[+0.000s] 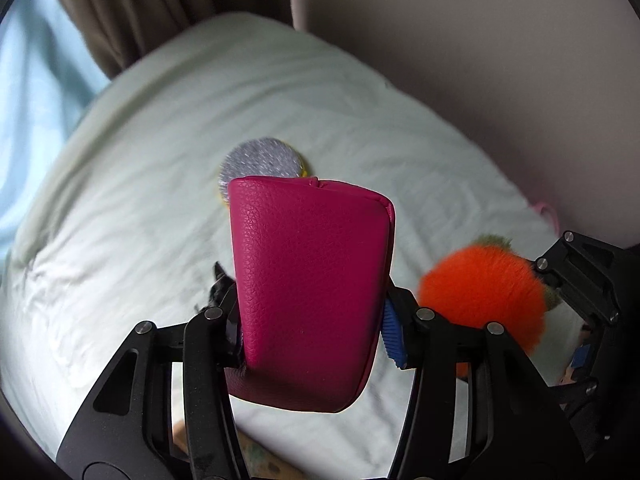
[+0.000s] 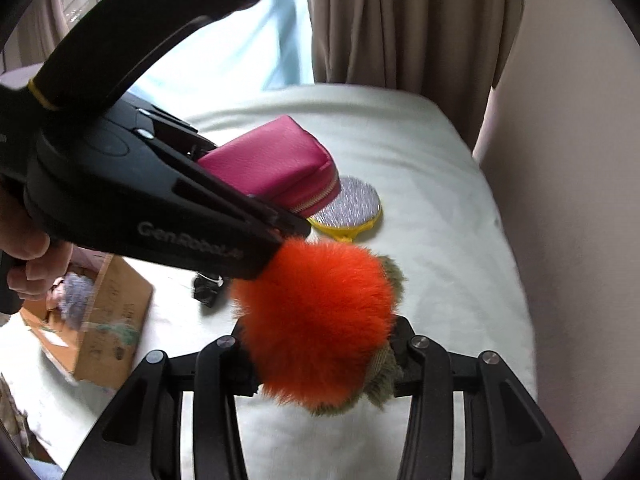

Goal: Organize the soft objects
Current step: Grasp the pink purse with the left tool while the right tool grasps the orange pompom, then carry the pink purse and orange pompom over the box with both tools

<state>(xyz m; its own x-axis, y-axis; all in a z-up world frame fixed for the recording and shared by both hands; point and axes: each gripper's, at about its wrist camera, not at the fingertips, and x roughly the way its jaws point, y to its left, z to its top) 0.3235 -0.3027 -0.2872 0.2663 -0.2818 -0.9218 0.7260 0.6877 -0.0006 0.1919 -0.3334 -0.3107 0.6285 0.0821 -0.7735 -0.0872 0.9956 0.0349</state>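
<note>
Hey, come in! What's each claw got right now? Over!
Left gripper clamps pink pouch. Right gripper clamps orange fluffy toy. Both above bed. Nothing blocking.

Magenta pebble-grained leather pouch [image 1: 308,292] with gold zipper. Bright orange fluffy plush toy [image 2: 316,320] with olive-green furry edge. Round silver glittery mirror [image 2: 352,204] in yellow plastic frame. Pale mint-white bed sheet [image 1: 120,208]. Beige-brown curtains [image 2: 400,20]. Brown cardboard box [image 2: 112,320] at near left.

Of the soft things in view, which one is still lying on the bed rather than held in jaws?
The round silver brush with the yellow rim. The pink pouch is clamped in the left jaws and the orange plush in the right; the brush lies flat on the sheet.
</note>
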